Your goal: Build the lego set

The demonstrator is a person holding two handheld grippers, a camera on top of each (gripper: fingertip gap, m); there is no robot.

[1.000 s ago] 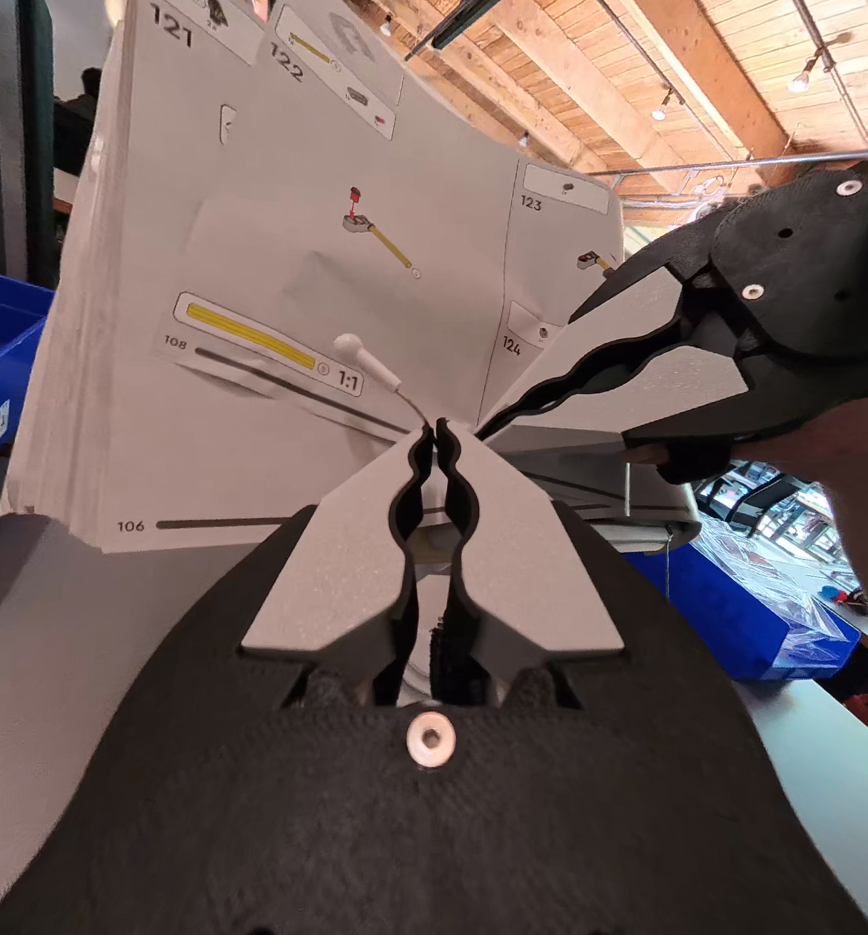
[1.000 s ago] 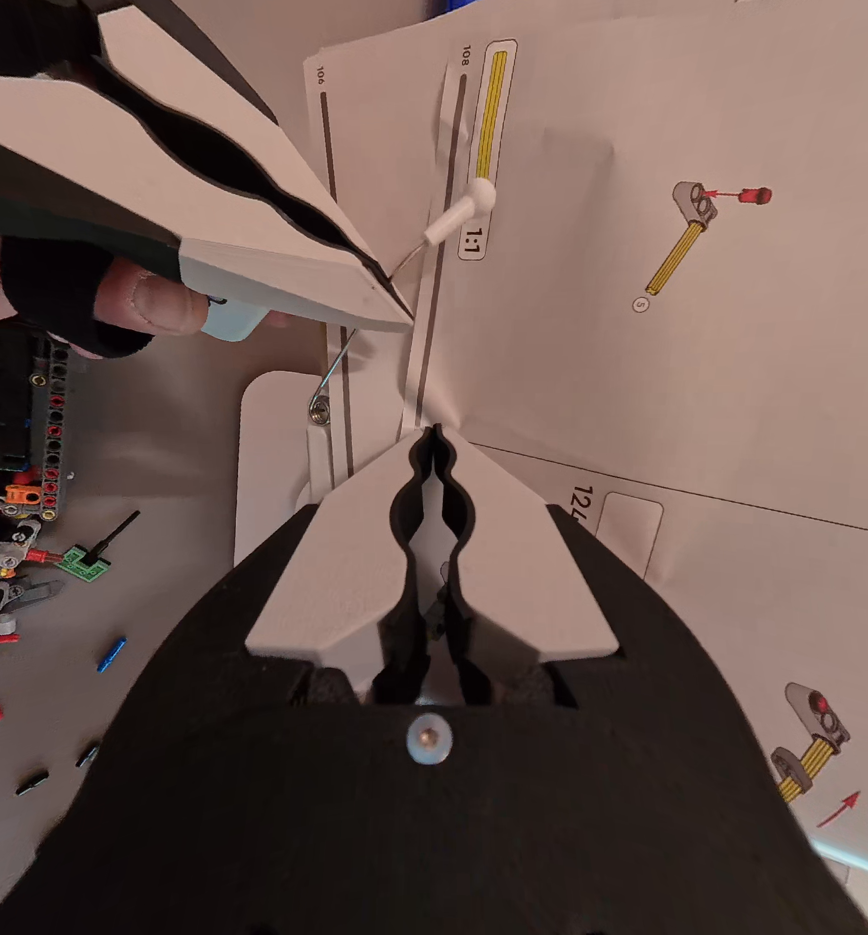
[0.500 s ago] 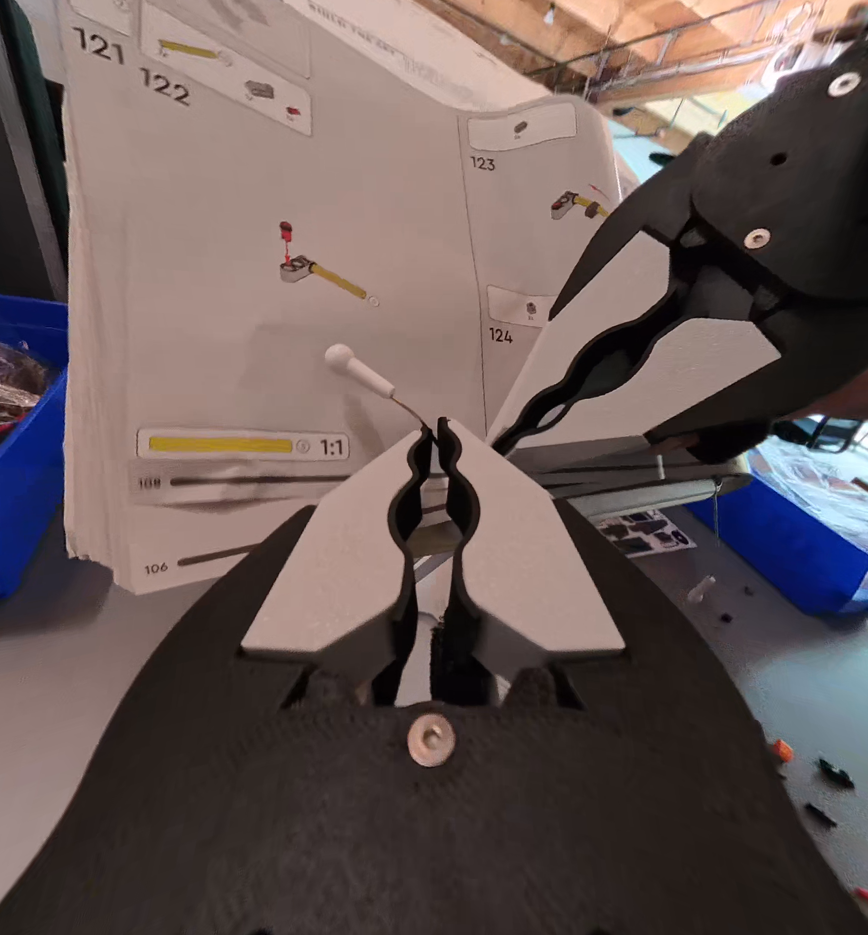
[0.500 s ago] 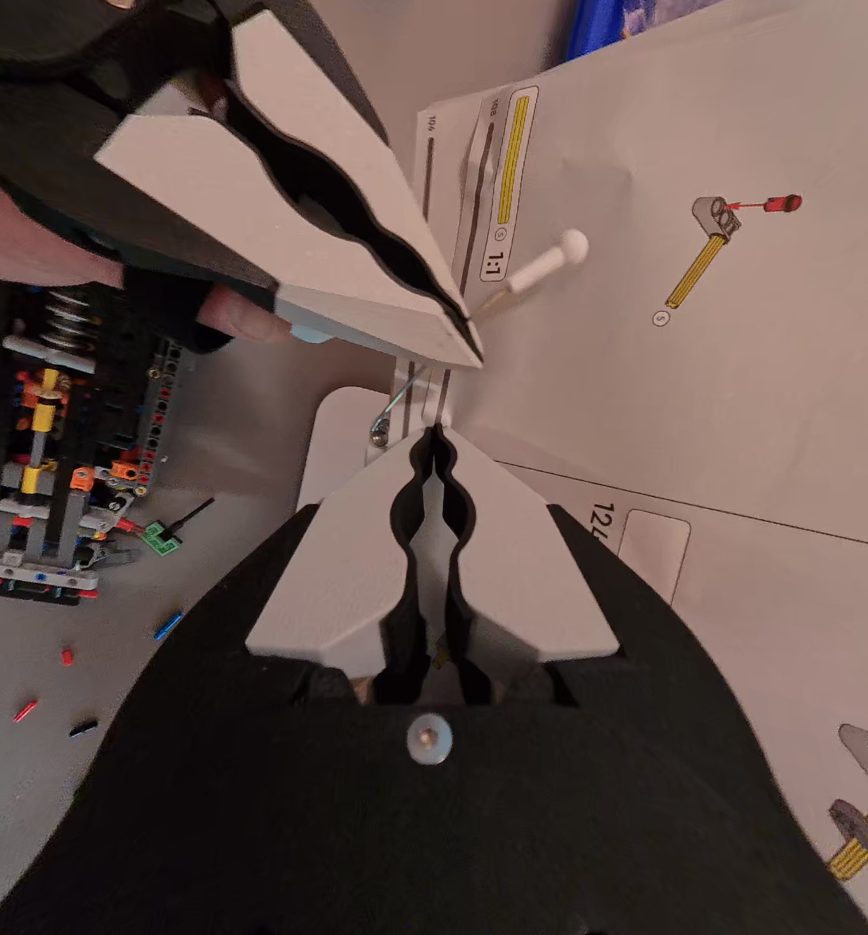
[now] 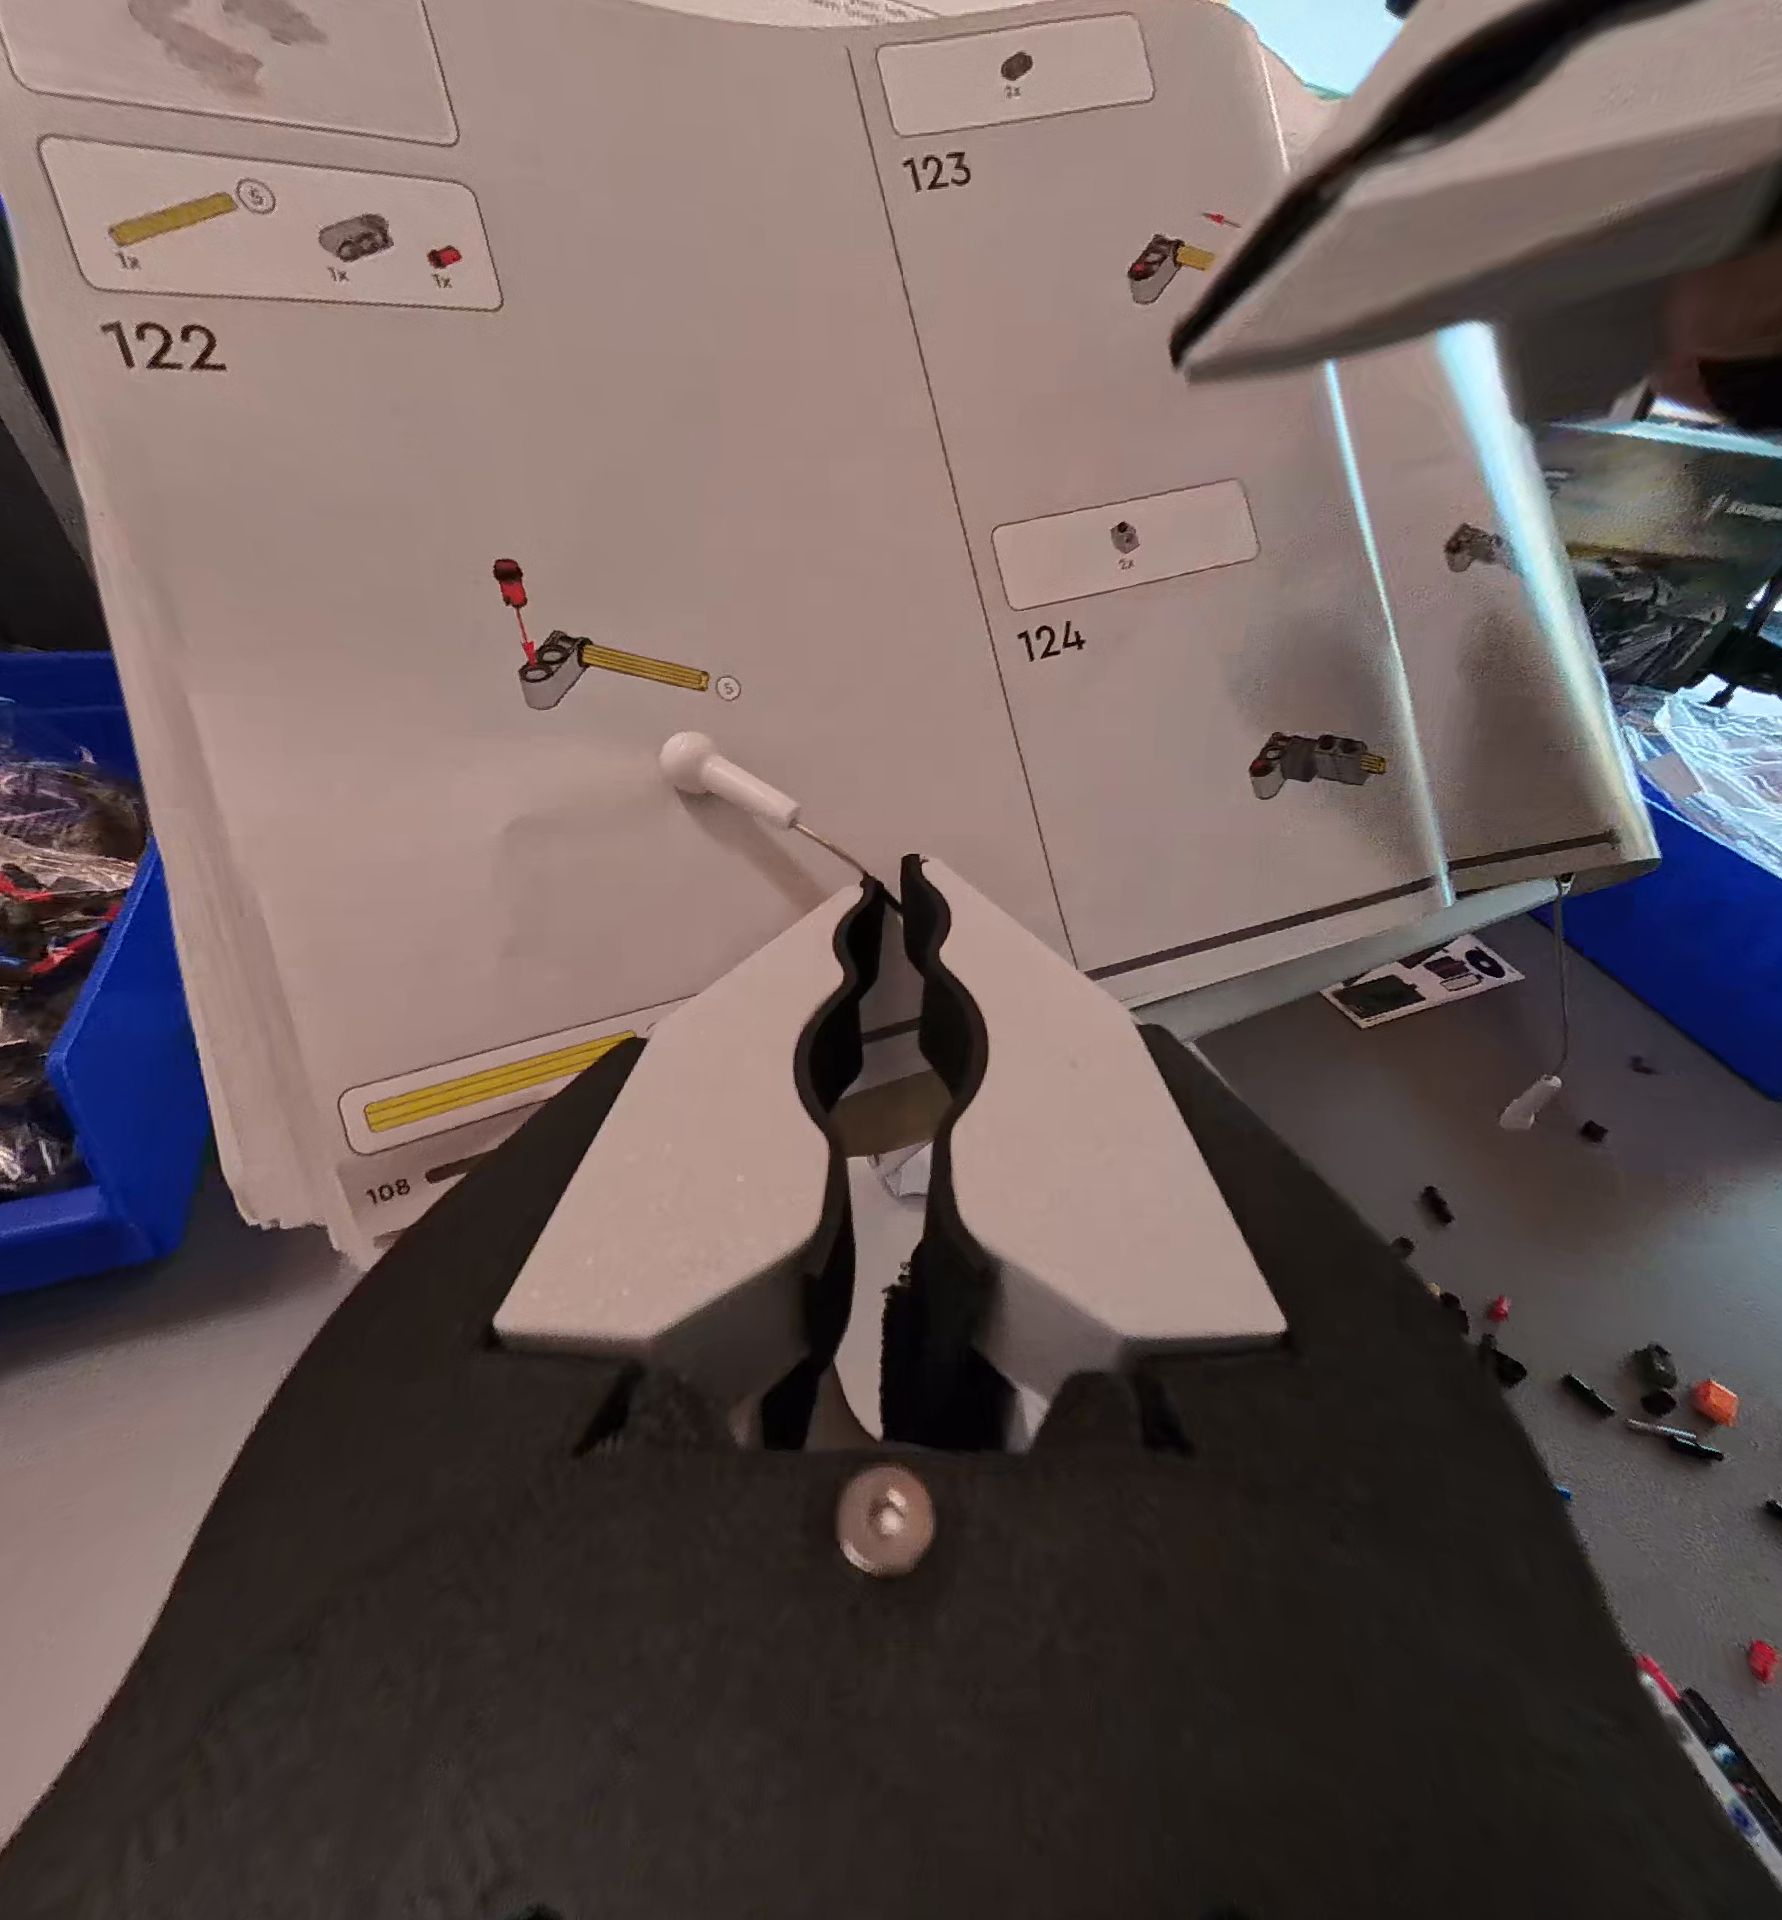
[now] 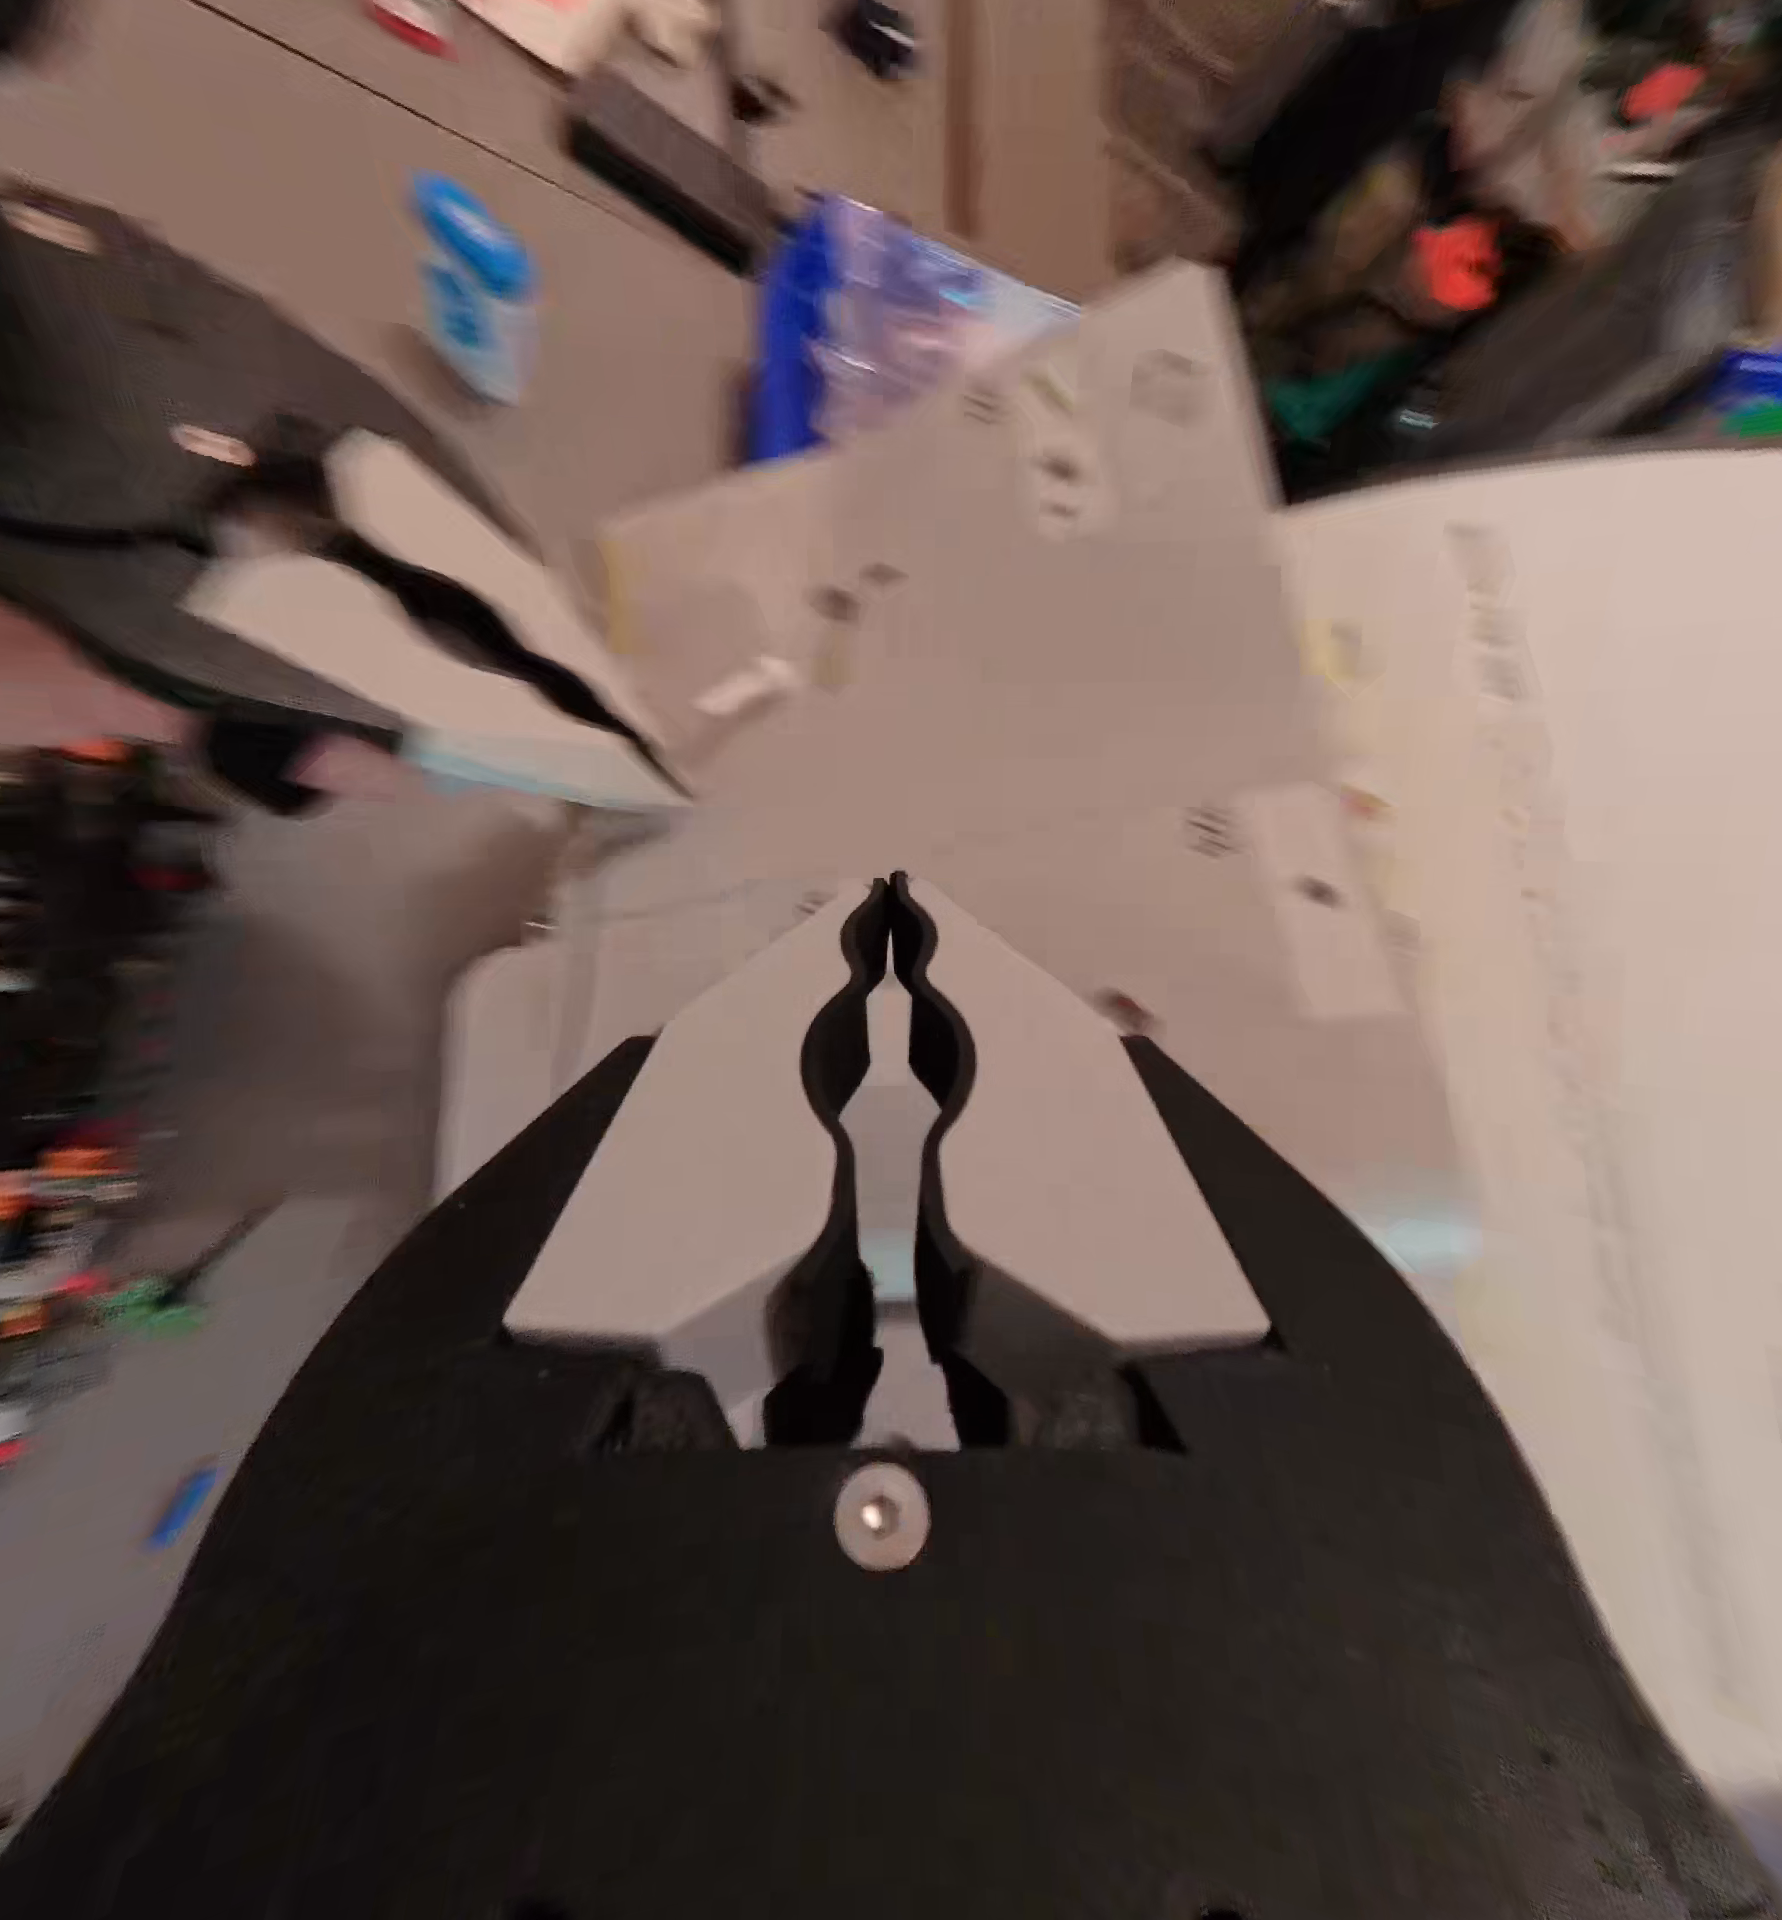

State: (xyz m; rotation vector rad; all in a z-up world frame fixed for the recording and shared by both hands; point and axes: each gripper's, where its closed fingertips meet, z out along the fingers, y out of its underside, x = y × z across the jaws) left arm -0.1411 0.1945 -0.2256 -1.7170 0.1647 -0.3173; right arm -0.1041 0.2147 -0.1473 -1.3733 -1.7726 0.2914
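Instruction booklet (image 5: 721, 499): light, floppy; grip page edge | left gripper (image 5: 892, 883): pinching wire page clip (image 5: 726, 777) | right gripper (image 6: 892, 883): closed, empty.

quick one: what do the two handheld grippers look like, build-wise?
Both match: left gripper and right gripper each have a broad matte black textured body, two pale grey wedge fingers with wavy black inner pads, and one silver screw at the centre. No cables show. A black glove edge shows behind the right gripper.
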